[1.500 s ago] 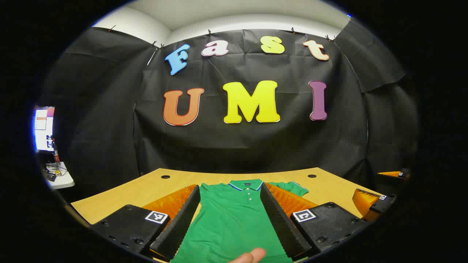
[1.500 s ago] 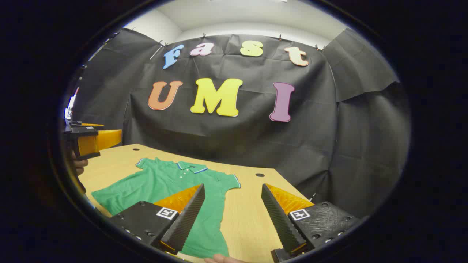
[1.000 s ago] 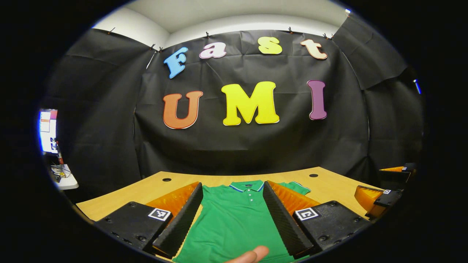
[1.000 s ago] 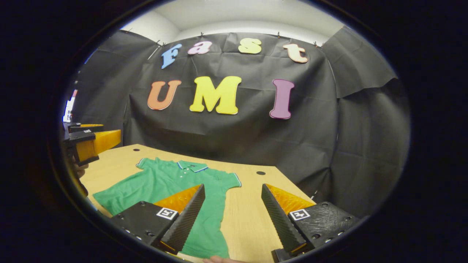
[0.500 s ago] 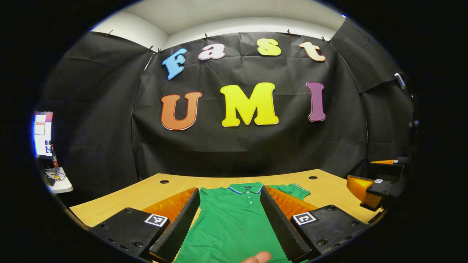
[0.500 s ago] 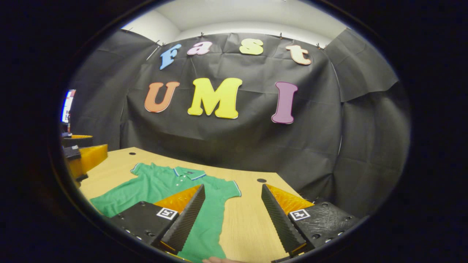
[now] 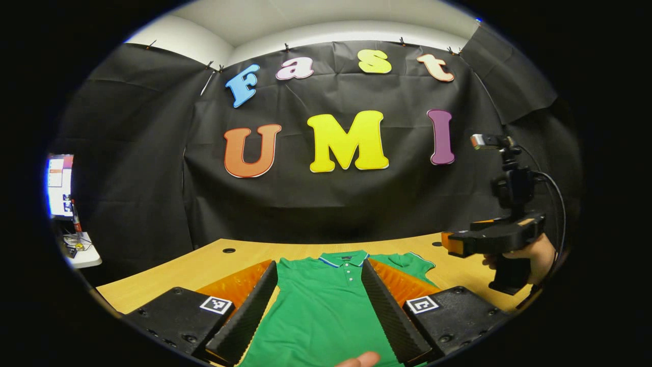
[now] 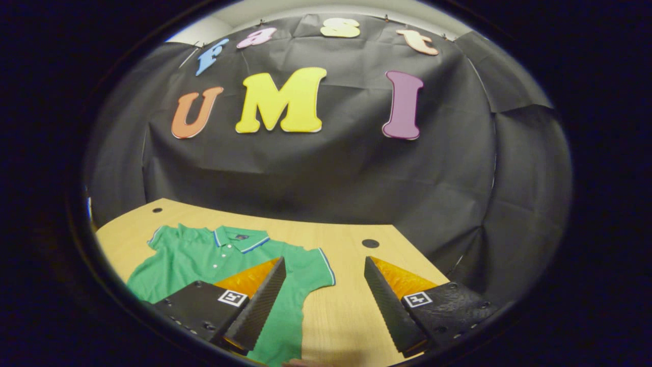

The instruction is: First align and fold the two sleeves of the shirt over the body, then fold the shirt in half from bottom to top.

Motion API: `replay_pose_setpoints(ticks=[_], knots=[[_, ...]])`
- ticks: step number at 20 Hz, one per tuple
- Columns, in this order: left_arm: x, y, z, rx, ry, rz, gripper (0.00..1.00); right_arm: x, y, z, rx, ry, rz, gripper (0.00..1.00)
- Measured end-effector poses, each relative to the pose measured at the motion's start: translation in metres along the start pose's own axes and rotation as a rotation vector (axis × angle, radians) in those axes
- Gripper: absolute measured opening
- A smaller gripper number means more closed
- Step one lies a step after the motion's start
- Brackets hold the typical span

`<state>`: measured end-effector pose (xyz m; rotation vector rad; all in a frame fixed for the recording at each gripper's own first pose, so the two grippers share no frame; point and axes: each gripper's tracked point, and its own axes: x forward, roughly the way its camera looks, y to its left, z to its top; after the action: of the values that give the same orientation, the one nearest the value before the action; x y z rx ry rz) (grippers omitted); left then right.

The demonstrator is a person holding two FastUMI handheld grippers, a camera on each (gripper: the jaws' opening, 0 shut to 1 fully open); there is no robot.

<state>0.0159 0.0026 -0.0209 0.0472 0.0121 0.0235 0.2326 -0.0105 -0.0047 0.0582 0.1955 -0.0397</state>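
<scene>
A green polo shirt (image 7: pixel 326 306) with a blue-trimmed collar lies flat on the wooden table (image 7: pixel 214 265), sleeves spread out. My left gripper (image 7: pixel 319 265) hovers open over the shirt's body, its fingers framing the collar and button placket. In the right gripper view the shirt (image 8: pixel 204 260) lies to the left, its near sleeve (image 8: pixel 316 267) ending beside my right gripper (image 8: pixel 324 262), which is open above the sleeve's hem and bare table. In the left gripper view the right gripper (image 7: pixel 458 243) is held by a hand (image 7: pixel 532 255) above the table's right side.
Two round cable holes sit near the table's far edge (image 7: pixel 229 250) (image 8: pixel 370 243). A lit monitor (image 7: pixel 60 186) and a small cluttered side table (image 7: pixel 81 250) stand far left. A fingertip (image 7: pixel 359 360) shows at the bottom edge.
The right gripper has moved forward and inward over the table's right side, tilting down toward the sleeve. The left gripper has stayed over the shirt's body. Both remain open.
</scene>
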Motion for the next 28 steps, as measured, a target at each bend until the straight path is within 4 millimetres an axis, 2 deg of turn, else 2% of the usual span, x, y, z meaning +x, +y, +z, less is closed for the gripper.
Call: replay_pose_setpoints(ticks=[6,9,10,15,17,18,21,23,25,26,28], knots=[[0.013,-0.002,-0.025,0.015,0.061,0.006,1.00,0.091,-0.010,-0.021,-0.049,0.116,-0.039,0.95],[0.015,0.004,-0.033,0.032,0.096,0.034,1.00,0.122,-0.009,-0.044,-0.062,0.185,-0.027,0.96],[0.016,0.004,-0.035,0.027,0.103,0.039,1.00,0.130,-0.007,-0.052,-0.072,0.205,-0.020,0.94],[0.022,0.008,-0.046,0.001,0.139,0.064,1.00,0.152,-0.003,-0.085,-0.069,0.282,0.008,0.97],[0.024,0.012,-0.050,0.012,0.150,0.080,1.00,0.154,-0.003,-0.103,-0.053,0.324,0.029,0.89],[0.025,0.011,-0.051,0.012,0.153,0.079,1.00,0.159,-0.002,-0.099,-0.025,0.331,0.036,0.86],[0.026,0.006,-0.055,0.002,0.165,0.067,1.00,0.158,0.004,-0.103,0.087,0.378,0.091,0.78],[0.026,0.005,-0.056,0.000,0.168,0.061,1.00,0.163,-0.001,-0.105,0.100,0.382,0.071,0.52],[0.025,0.004,-0.056,0.003,0.168,0.060,1.00,0.160,0.008,-0.105,0.114,0.396,0.102,0.27],[0.025,0.003,-0.054,0.003,0.164,0.058,1.00,0.161,0.008,-0.105,0.110,0.393,0.098,0.07],[0.024,0.002,-0.052,0.009,0.156,0.054,1.00,0.159,0.008,-0.101,0.078,0.389,0.092,0.02]])
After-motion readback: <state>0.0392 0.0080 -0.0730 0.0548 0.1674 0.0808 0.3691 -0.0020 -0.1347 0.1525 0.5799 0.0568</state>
